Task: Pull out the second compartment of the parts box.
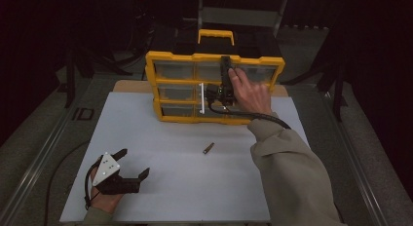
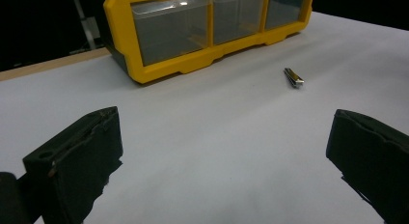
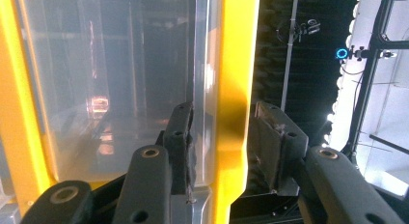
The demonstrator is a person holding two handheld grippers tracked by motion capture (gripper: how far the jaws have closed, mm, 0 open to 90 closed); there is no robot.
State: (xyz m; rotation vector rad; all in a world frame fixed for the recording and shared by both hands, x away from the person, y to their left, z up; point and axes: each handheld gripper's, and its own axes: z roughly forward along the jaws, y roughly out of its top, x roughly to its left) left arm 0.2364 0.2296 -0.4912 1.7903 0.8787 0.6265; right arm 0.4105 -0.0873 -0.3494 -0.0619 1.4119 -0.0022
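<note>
**A:** Checking the right tool (image 3: 222,120) first. Pinching anything?

**B:** Clamping onto the yellow organizer (image 1: 170,56), by the look of it. Straddling the frame bar at the organizer's top edge, pressing a clear drawer front on one side and the yellow outer face on the other. Looking snug rather than loose.

**A:** And standing how?

**B:** Standing upright on the white surface (image 1: 170,187), showing its clear drawers (image 2: 173,28) to the near side and poking a carrying handle (image 1: 215,33) up behind its top edge. Not yet lifting or tipping, judging by the base sitting flat.

**A:** Doing anything with the left tool (image 1: 133,162)?

**B:** Idling. Resting well in front of the organizer and off toward its left end, spread wide, gripping nothing, touching nothing of the organizer.

**A:** Seeing anything loose?

**B:** Noticing one small metal piece (image 1: 208,148), lying a little in front of the organizer below its right half, apart from both tools.

**A:** Judging progress, then?

**B:** Sitting at an early stage, probably. Done: reaching the organizer and taking hold at its top. Remaining: the actual moving, tilting or opening, and perhaps stowing that metal piece in a drawer. Only guessing on that last part.
</note>
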